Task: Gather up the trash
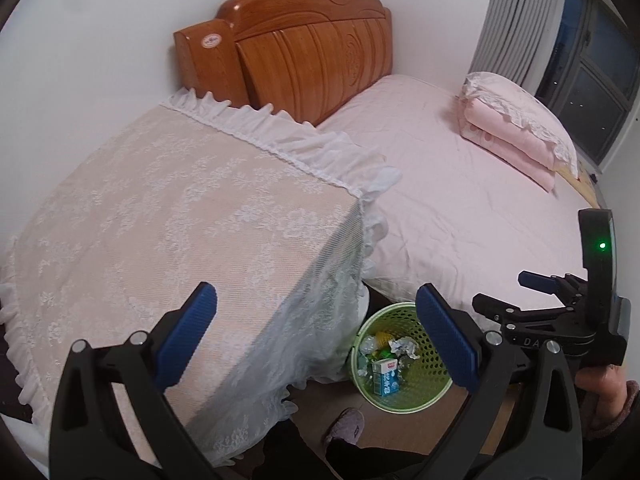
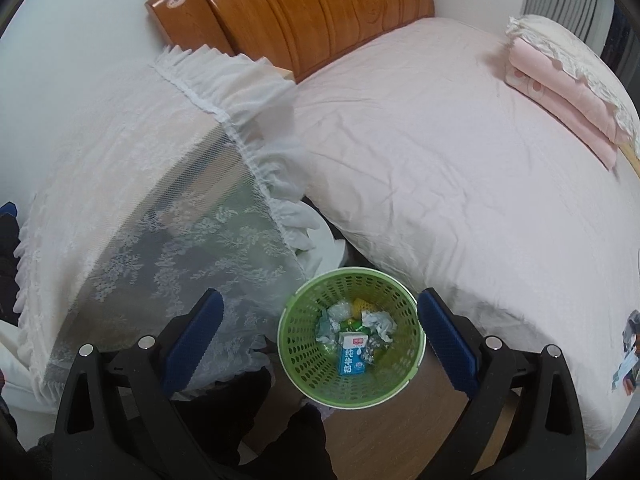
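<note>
Hovering above the lace-covered table [image 1: 168, 216], the left gripper [image 1: 316, 336] is spreading its two blue-padded fingers [image 1: 188, 332] wide, with nothing between them and nothing touching the pads. The right gripper [image 2: 320, 338] is doing the same from its own view: its jaws are standing far apart, empty, and framing the green basket [image 2: 304, 364] that is sitting on the wooden floor [image 2: 384, 432] below. In the left wrist view the right gripper is also showing at the right edge, with a hand [image 1: 604, 392] wrapping its handle and a small green light glowing on its body; the letters "DA" are showing on its black frame, the rest being cut off.

The basket is standing upright, mouth facing up, just beside the hanging lace cloth and close against the edge of the bed [image 2: 460, 168]. Inside it, trash is lying in a loose heap: a blue and white milk carton [image 2: 353, 354] with a red label at its top and white Chinese characters down its blue face, crumpled foil and paper wrappers [image 2: 378, 322], and something yellow [image 2: 360, 304] toward the back. The carton is lying tilted, its long axis running from the red-labelled top, nearer the basket's middle, down to its base nearer the camera.

A wooden headboard [image 1: 304, 56] is carrying a small oval sticker, too small to read. Folded pink bedding [image 1: 516, 132] is resting on the far side of the bed.
</note>
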### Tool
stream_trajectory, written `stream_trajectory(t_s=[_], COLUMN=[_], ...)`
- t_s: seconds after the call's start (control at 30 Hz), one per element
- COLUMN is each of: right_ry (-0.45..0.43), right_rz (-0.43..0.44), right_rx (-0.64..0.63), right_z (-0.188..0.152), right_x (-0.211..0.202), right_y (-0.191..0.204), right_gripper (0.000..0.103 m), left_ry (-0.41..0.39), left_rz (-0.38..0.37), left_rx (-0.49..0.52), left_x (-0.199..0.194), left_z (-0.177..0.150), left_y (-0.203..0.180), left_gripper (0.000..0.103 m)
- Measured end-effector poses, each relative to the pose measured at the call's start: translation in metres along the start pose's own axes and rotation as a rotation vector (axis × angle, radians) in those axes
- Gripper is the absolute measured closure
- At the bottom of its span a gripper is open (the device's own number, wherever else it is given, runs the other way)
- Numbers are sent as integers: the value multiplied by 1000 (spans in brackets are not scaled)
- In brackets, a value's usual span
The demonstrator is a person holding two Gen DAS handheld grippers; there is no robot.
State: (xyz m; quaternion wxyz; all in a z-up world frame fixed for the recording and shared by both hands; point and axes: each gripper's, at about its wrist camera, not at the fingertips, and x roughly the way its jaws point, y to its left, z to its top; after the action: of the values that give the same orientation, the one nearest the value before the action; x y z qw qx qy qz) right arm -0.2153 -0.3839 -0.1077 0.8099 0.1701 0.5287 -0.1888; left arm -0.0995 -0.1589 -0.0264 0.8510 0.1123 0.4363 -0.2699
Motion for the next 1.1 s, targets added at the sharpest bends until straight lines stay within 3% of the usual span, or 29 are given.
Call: stream_trajectory(t_s=[0.3, 0.5, 0.73, 0.87, 1.1], right_ry=[-209, -245, -280, -266, -270], right_rz=[104, 227, 215, 181, 187], right_rx=[-181, -261, -364, -438, -466], right_z=[67, 103, 105, 103, 105], right_x=[-52, -81, -99, -95, -98], right_y=[95, 149, 210, 243, 261], right_gripper=[2, 2, 2, 2, 2], left_ry=[-136, -192, -187, -180, -189], left_rz=[252, 426, 469, 486, 479], left_rx=[-123, -265, -410, -430, -431], left_x=[-60, -102, -118, -117, -112], left_z=[22, 22, 9, 2, 6], left_y=[72, 112, 149, 164, 184], left_gripper=[8, 8, 8, 8, 8])
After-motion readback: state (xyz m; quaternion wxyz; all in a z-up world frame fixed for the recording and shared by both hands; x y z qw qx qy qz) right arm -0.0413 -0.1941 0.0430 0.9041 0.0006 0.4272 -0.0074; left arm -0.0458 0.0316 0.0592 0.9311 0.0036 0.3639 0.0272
